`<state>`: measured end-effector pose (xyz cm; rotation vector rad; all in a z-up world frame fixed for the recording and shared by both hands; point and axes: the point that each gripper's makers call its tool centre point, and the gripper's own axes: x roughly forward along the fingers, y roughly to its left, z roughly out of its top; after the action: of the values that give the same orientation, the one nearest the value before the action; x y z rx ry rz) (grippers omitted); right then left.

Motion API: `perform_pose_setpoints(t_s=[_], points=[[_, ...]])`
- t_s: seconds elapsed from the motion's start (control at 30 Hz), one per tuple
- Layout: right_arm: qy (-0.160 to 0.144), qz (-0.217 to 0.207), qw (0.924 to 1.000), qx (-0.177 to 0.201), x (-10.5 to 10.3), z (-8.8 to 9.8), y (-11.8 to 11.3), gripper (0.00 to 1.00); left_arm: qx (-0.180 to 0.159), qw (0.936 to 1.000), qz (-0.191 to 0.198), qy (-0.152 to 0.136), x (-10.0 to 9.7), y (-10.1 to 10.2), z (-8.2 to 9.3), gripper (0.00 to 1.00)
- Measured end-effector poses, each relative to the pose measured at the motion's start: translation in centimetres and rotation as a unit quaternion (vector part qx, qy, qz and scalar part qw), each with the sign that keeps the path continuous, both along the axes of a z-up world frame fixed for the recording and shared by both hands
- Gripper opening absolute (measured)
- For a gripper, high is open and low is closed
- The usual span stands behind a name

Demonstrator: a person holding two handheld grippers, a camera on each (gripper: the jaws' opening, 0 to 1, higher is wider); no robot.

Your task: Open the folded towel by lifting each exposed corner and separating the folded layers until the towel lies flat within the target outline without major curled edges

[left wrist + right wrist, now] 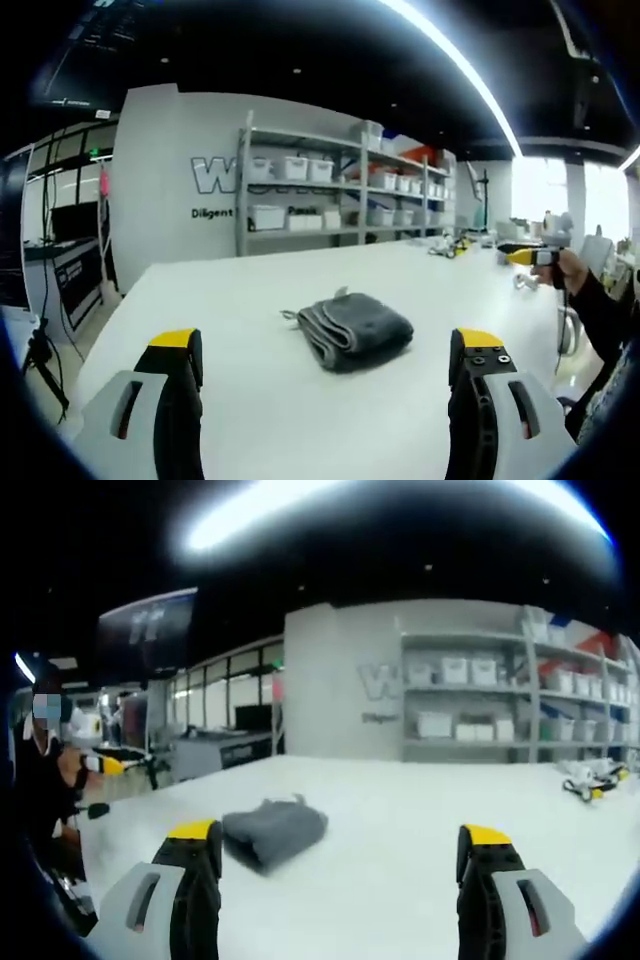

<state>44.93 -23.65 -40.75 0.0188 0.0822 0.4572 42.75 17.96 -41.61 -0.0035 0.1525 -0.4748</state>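
A dark grey towel (pixel 352 331) lies folded in a thick bundle on the white table (pixel 250 290), straight ahead of my left gripper (pixel 332 352). That gripper is open, jaws wide apart, short of the towel and holding nothing. In the right gripper view the same towel (pixel 275 832) lies ahead and to the left, close beyond the left jaw of my right gripper (pixel 340 845), which is open too and holds nothing. No outline mark shows on the table.
Metal shelves (pixel 335 185) with white bins stand against the wall behind the table. Small yellow-tipped tools (pixel 590 775) lie at the table's far right. A person (pixel 590 300) with a yellow-tipped gripper is at the right edge, and a person (pixel 45 770) at the left.
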Motion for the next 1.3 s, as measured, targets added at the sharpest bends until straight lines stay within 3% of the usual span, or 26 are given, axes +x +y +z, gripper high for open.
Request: perform_pose_setpoints(t_s=[0.43, 1.3], points=[[0.008, 0.011, 0.9999, -0.010, 1.4, 0.6, 0.7, 0.99, 0.000, 1.0000, 0.001, -0.010, 0.9, 0.2, 1.1, 1.00], [0.004, 0.035, 0.9969, -0.071, 4.8, 2.1, 1.3, 0.99, -0.005, 0.9999, -0.014, 0.009, 1.5, -1.2, -0.3, 1.00]])
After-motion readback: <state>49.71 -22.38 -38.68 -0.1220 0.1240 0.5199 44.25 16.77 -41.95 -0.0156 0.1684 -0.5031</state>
